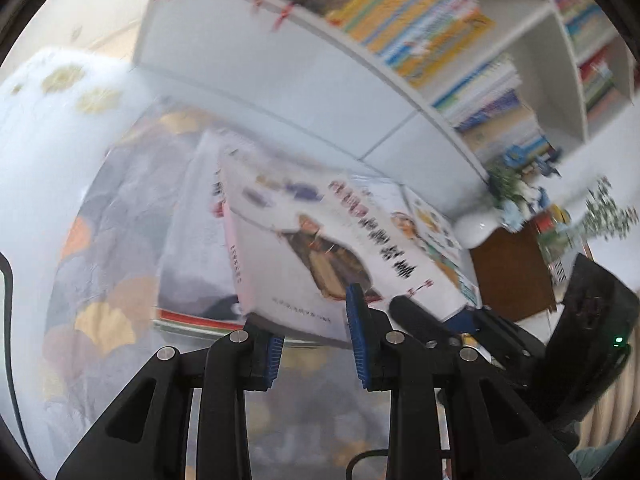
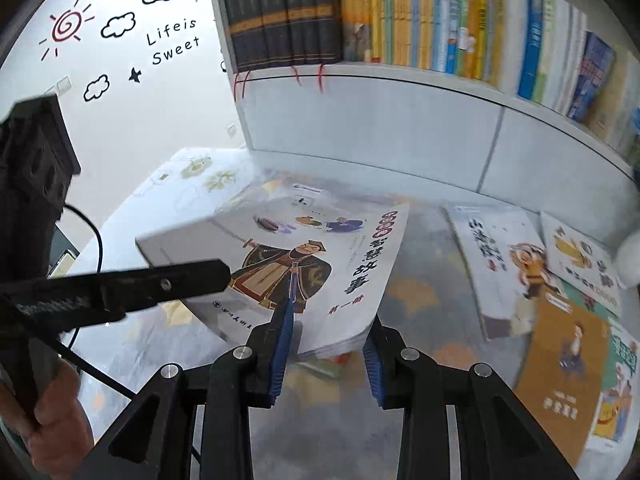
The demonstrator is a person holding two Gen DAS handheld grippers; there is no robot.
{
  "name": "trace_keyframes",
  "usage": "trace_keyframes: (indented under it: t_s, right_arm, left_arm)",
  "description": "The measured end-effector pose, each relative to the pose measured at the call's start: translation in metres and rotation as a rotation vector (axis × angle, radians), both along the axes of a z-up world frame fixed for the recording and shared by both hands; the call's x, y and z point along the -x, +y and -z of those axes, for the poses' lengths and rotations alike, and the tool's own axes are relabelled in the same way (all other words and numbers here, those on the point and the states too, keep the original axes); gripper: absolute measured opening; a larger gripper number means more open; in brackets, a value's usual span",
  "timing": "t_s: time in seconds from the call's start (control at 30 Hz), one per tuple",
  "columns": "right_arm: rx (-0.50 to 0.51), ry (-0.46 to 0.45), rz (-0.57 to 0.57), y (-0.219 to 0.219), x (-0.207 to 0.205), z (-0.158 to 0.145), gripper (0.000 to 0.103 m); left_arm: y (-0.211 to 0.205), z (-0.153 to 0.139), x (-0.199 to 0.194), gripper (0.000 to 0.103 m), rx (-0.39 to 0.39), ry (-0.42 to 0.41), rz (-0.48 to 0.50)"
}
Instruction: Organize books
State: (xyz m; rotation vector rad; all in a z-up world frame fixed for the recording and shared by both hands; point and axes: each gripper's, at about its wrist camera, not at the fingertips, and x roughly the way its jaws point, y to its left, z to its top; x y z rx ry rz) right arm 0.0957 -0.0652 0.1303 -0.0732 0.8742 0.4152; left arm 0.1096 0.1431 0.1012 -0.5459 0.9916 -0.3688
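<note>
Both claws, left claw [image 1: 316, 332] and right claw [image 2: 328, 344], are clenching the white book's [image 2: 304, 264] near edge above the table [image 2: 420, 240], its stiff, probably heavy, glossy cover likely needing a deep bite.

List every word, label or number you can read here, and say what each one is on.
"Life is Sweet": black lettering on the white wall.
"第一册": green print on the white book with a robed figure, held by both grippers.
"故事": large title characters on that cover; the rest is unclear.
Shelf spines and other book covers: too blurred to read.
</note>
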Motion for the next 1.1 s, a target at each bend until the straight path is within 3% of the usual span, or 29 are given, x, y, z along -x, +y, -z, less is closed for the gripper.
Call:
trace_keyframes:
  t_s: [0.23, 0.43, 0.67, 0.8, 0.9, 0.97, 1.03, 1.1]
  right_arm:
    - [0.002, 0.079, -0.011, 0.017, -0.033, 0.025, 0.032]
    - [-0.002, 0.122, 0.019, 0.023, -0.044, 0.042, 0.032]
    - [-0.008, 0.242, 0.004, 0.024, -0.040, 0.065, 0.032]
    - [0.010, 0.272, -0.010, 0.005, -0.021, 0.068, 0.032]
    - [0.023, 0.299, 0.039, -0.041, 0.001, 0.070, 0.036]
    - [0.009, 0.332, 0.103, -0.078, 0.013, 0.073, 0.038]
    - [-0.008, 0.349, 0.209, -0.128, 0.029, 0.073, 0.050]
    - [-0.020, 0.347, 0.319, -0.174, 0.044, 0.073, 0.057]
  left_arm:
    - [0.018, 0.039, -0.016, 0.025, 0.030, 0.068, -0.070]
    - [0.029, 0.048, -0.019, 0.026, 0.025, 0.101, -0.126]
    - [0.049, 0.050, -0.005, 0.028, -0.059, 0.138, -0.263]
    - [0.047, 0.034, 0.002, 0.028, -0.114, 0.108, -0.309]
    - [0.016, 0.015, 0.001, 0.030, -0.130, 0.061, -0.240]
    - [-0.025, 0.007, -0.001, 0.033, -0.111, 0.048, -0.124]
    - [-0.071, 0.007, -0.003, 0.042, -0.088, 0.059, -0.004]
    - [-0.124, 0.010, 0.003, 0.042, -0.045, 0.051, 0.131]
